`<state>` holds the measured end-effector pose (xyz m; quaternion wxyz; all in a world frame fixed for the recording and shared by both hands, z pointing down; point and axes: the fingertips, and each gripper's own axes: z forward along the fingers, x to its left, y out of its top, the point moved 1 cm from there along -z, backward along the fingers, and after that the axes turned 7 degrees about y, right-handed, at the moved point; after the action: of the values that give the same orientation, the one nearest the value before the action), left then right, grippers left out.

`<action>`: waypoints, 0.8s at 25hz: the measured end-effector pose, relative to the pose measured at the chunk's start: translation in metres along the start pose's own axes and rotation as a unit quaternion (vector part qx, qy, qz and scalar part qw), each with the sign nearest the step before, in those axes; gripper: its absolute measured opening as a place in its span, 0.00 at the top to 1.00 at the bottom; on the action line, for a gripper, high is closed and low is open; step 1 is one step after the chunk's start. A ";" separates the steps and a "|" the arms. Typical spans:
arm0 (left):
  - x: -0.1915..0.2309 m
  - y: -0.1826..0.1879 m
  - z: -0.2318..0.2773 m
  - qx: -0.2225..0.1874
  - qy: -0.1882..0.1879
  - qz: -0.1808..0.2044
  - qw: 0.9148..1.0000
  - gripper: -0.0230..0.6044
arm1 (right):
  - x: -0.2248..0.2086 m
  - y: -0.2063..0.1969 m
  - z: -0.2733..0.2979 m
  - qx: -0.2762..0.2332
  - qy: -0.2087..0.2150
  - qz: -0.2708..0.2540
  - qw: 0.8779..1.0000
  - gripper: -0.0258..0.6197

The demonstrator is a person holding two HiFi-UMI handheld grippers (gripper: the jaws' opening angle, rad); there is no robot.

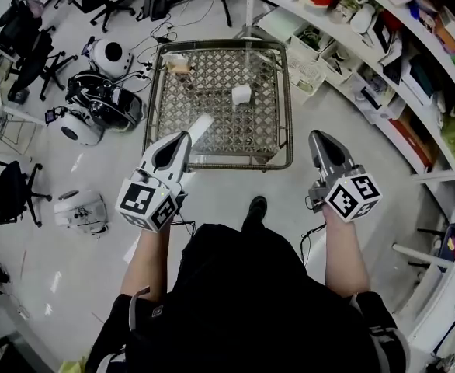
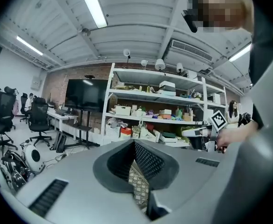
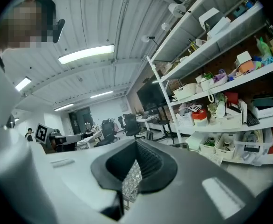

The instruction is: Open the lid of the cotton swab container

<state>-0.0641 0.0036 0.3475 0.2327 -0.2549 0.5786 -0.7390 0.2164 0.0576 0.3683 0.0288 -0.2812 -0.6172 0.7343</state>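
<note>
Cotton swab container point(image 1: 241, 94): small, white, squat tub; its lid is too small to make out.
Place: near the middle of the mesh table point(image 1: 156, 92), well ahead of both grippers.
Left gripper point(image 1: 182, 137): jaws pressed together, nothing between them.
Right gripper point(image 1: 317, 137): jaws together, empty.

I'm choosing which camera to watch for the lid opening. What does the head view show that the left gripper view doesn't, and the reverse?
Only the head view: the small white container standing on the mesh table, with a flat white piece nearer the person.
Only the left gripper view: the ceiling lights and a dark screen.
Both: the right tool, the storage shelves and the office chairs.
</note>
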 end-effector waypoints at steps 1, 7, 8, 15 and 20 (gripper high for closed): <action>0.001 -0.001 0.007 0.003 0.003 0.002 1.000 0.96 | -0.007 0.001 0.006 0.004 0.004 -0.002 1.000 0.95; 0.016 -0.015 0.039 0.030 0.001 0.005 1.000 0.96 | -0.019 -0.007 0.048 0.029 0.026 0.018 0.999 0.95; 0.020 -0.017 0.044 0.030 -0.002 0.005 1.000 0.96 | -0.019 -0.008 0.055 0.035 0.027 0.018 0.999 0.94; 0.057 -0.032 0.078 0.035 -0.033 0.005 0.999 0.92 | -0.019 -0.002 0.100 0.040 0.013 0.022 0.999 0.94; 0.072 -0.046 0.103 0.049 -0.046 0.003 0.998 0.89 | -0.025 -0.002 0.115 0.046 0.000 0.023 0.999 0.94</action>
<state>-0.0544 -0.1076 0.4209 0.2734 -0.2753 0.5308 -0.7534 0.1856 -0.0543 0.3886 0.0249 -0.2931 -0.5762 0.7626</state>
